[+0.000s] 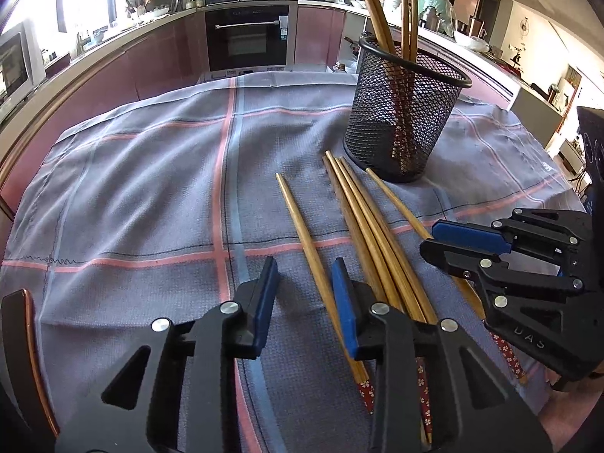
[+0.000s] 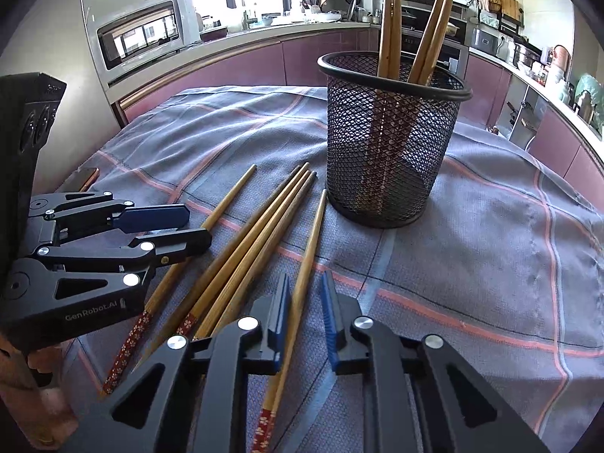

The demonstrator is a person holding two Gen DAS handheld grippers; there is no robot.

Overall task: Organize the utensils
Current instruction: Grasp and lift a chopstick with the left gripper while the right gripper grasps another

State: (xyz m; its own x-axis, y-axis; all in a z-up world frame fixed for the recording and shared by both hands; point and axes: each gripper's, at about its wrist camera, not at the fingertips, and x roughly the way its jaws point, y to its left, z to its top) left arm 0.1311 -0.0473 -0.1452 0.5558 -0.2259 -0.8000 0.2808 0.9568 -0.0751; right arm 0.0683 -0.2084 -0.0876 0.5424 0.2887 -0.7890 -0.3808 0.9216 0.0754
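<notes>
Five chopsticks (image 2: 241, 234) lie beside the mesh cup (image 2: 389, 143).

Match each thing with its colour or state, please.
Things:
1. mesh basket
2. chopsticks in the basket
3. loose chopsticks
4. tablecloth

Colour or state:
a. lying flat on the cloth
b. grey-blue with pink stripes
c. black, standing upright
d. standing up, tips pointing upward

Right pairs: 1-c, 2-d, 3-a, 4-b
</notes>
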